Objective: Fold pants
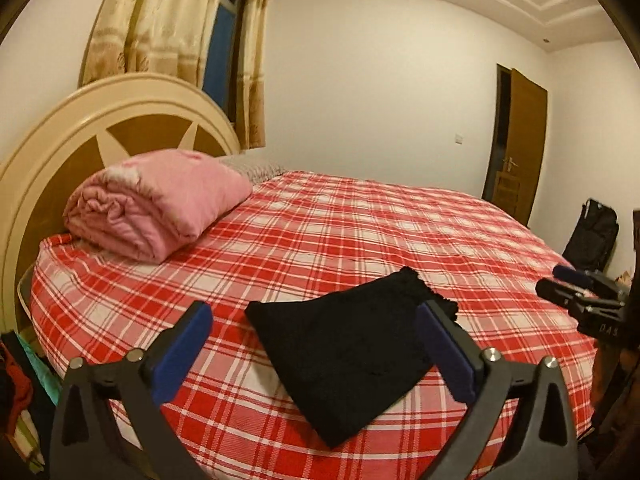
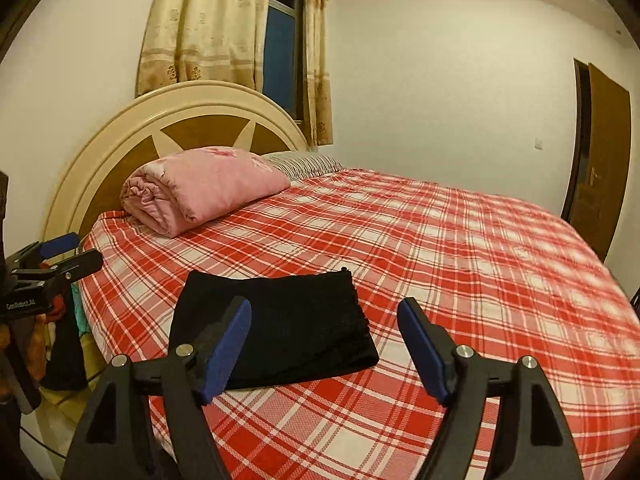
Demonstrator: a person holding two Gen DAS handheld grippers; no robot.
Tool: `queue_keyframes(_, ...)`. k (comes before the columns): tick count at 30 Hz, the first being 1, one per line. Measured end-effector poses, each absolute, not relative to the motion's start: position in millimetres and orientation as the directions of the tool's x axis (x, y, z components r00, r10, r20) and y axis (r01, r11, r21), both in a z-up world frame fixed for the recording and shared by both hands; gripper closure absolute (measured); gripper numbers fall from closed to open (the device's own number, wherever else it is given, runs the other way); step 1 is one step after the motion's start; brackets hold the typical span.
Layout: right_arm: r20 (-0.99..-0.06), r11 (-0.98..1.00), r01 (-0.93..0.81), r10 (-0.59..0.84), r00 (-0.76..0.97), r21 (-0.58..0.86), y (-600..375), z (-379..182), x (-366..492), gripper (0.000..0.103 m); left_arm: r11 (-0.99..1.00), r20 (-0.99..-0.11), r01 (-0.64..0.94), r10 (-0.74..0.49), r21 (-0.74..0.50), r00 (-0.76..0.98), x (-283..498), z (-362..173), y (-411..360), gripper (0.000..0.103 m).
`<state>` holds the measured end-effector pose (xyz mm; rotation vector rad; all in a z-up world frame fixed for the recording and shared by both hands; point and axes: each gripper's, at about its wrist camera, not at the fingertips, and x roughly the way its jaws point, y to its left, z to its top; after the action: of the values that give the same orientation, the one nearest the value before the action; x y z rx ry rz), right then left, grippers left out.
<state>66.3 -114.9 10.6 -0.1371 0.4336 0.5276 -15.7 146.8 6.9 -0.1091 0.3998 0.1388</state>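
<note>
The black pants (image 1: 352, 352) lie folded into a compact rectangle near the front edge of the bed (image 1: 360, 224); they also show in the right wrist view (image 2: 280, 324). My left gripper (image 1: 316, 320) is open and empty, held above and in front of the pants. My right gripper (image 2: 324, 320) is open and empty, its left finger over the pants' near edge, not touching. The right gripper shows at the right edge of the left wrist view (image 1: 560, 280), and the left gripper at the left edge of the right wrist view (image 2: 80, 250).
A folded pink quilt (image 1: 160, 204) and a striped pillow (image 2: 304, 164) lie by the round headboard (image 1: 52, 152). The red plaid sheet (image 2: 460, 248) covers the bed. A brown door (image 1: 520, 148) and a black bag (image 1: 592, 236) stand at the right. Clothes are piled at the left (image 1: 16, 392).
</note>
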Motion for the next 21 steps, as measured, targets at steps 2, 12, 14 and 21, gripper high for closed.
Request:
queue_keyframes(2, -0.431, 0.853, -0.521, 0.462, 0.775, -0.021, -115.9, 11.9, 62.9, 0.026, 0.986, -0.392, -0.155, 0.117, -0.065, 0.912, -17.4, 7.8, 142.5, 0.0)
queue_keyframes(12, -0.418, 0.862, -0.508, 0.462, 0.782, 0.002, -124.8, 13.5, 57.6, 0.026, 0.986, -0.393, -0.15, 0.11, -0.071, 0.913, -21.4, 9.9, 136.8, 0.0)
queue_keyframes(14, -0.417, 0.863, -0.505, 0.46, 0.784, 0.0, -125.3, 12.8, 57.3, 0.026, 0.987, -0.393, -0.148, 0.109, -0.07, 0.913, -22.6, 10.3, 134.8, 0.0)
queue_keyframes(21, -0.419, 0.866, -0.5, 0.46, 0.783, 0.014, -128.4, 9.9, 56.7, 0.026, 0.988, -0.387, -0.142, 0.107, -0.062, 0.916, -25.6, 12.6, 129.2, 0.0)
